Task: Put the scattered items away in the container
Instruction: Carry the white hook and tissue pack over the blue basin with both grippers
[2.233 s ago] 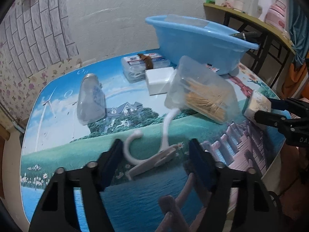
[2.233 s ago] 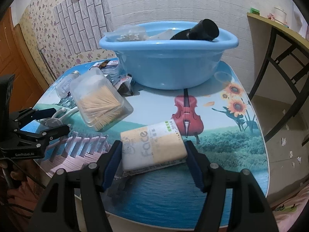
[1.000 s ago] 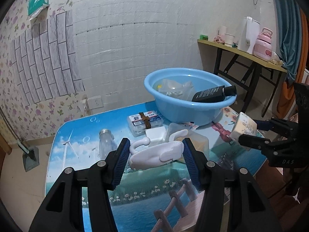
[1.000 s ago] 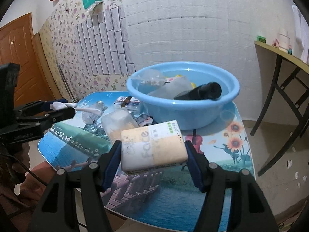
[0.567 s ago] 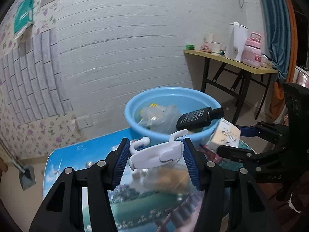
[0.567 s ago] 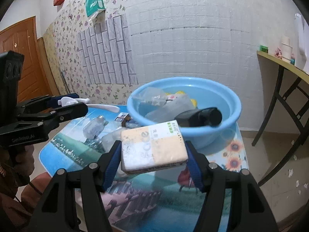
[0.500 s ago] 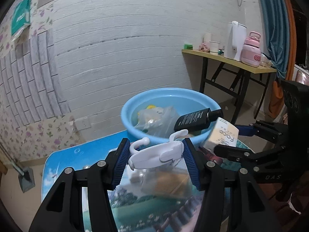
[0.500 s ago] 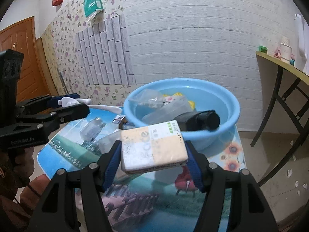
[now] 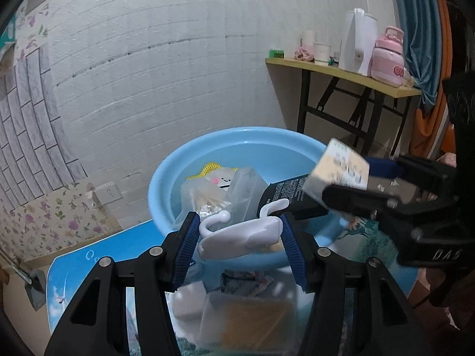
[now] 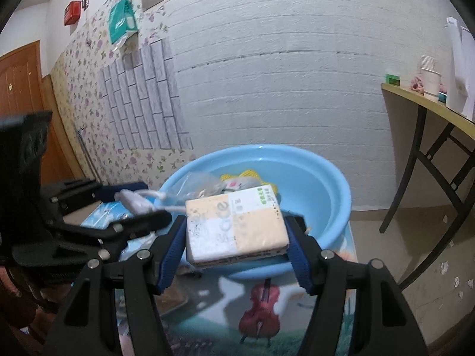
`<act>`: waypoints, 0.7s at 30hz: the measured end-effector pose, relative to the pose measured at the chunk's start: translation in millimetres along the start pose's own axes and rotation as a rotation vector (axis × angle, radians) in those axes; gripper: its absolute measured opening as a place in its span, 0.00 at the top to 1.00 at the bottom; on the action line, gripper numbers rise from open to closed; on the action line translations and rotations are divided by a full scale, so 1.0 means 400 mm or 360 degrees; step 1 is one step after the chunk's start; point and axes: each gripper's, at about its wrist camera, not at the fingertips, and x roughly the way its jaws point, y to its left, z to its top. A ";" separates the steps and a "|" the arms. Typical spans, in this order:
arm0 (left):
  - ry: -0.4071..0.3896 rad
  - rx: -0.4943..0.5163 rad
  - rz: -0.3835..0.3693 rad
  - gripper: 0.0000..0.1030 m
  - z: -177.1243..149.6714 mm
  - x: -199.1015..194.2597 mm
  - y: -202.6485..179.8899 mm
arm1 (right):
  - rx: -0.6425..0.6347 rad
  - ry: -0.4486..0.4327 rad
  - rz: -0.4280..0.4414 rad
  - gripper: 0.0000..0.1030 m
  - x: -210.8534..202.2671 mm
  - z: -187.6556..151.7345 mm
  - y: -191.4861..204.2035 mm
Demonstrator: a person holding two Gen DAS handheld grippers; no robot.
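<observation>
My left gripper (image 9: 239,241) is shut on a white plastic hook (image 9: 240,235), held in the air at the near rim of the blue basin (image 9: 166,175). My right gripper (image 10: 236,237) is shut on a tissue pack (image 10: 237,230) marked "Face", raised over the near rim of the blue basin (image 10: 326,184). In the left wrist view the tissue pack (image 9: 338,175) hangs over the basin's right side. The basin holds a black bottle (image 9: 285,194), clear bags (image 9: 207,195) and a yellow item (image 9: 210,167). In the right wrist view the left gripper (image 10: 139,204) with the hook (image 10: 136,201) shows at left.
A clear box of toothpicks (image 9: 252,320) and a white block (image 9: 190,302) lie on the picture-printed table (image 9: 71,270) under my left gripper. A side table (image 9: 341,71) with a kettle, cup and pink bottle stands at the right. A white brick wall is behind the basin.
Both grippers rose from the table with their items and moved toward the basin. The hook and the tissue pack now hang at its near rim, and the basin looks larger.
</observation>
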 end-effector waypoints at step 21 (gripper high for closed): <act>0.0100 -0.0048 -0.0044 0.28 -0.010 0.066 -0.014 | 0.0031 0.0056 -0.0023 0.37 0.068 0.042 -0.004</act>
